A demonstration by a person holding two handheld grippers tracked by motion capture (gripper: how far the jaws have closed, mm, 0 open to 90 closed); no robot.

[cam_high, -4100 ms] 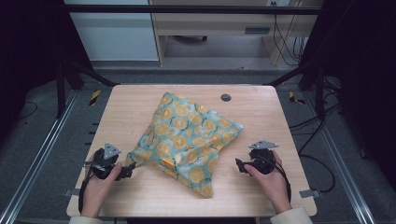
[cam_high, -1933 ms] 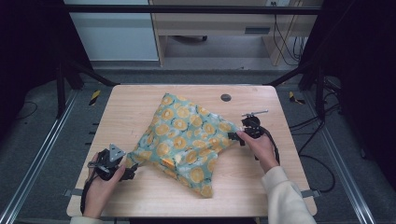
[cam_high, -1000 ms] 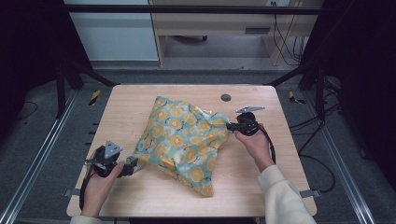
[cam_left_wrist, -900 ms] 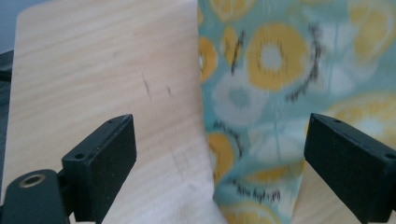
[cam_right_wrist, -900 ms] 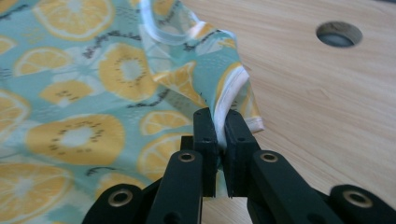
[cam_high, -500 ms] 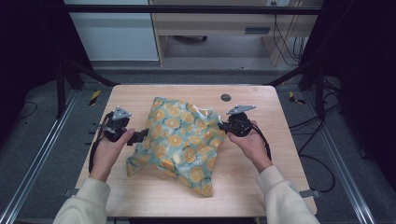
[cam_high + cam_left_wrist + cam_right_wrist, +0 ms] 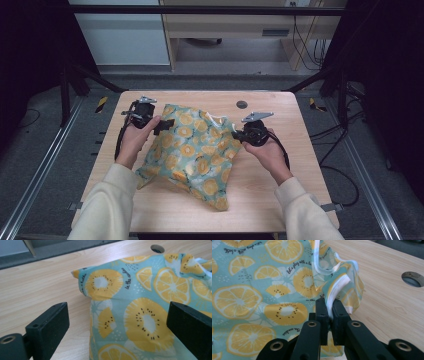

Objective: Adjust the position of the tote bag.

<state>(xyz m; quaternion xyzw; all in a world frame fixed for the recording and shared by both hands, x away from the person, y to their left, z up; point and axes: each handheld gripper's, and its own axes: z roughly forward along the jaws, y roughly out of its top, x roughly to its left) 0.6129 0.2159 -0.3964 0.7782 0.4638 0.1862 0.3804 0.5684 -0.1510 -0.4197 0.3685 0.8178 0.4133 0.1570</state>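
Cloth (image 7: 197, 152) printed with citrus slices lies mid-table (image 7: 300, 190), its right hem pinched in my right gripper (image 7: 239, 135) and lifted slightly. My left gripper (image 7: 169, 124), jaws spread, has swung from the near edge to the far-left corner, ready to grab it.

- Right gripper (image 7: 329, 315) clamped tight on a white-piped edge of the fruit-print cloth (image 7: 262, 290), bunched and lifted at the pinch.
- Teal fabric with lemon and kiwi slices spread to the left.
- Bare wooden tabletop (image 7: 387, 302) to the right, round hole (image 7: 413, 278) near the edge.
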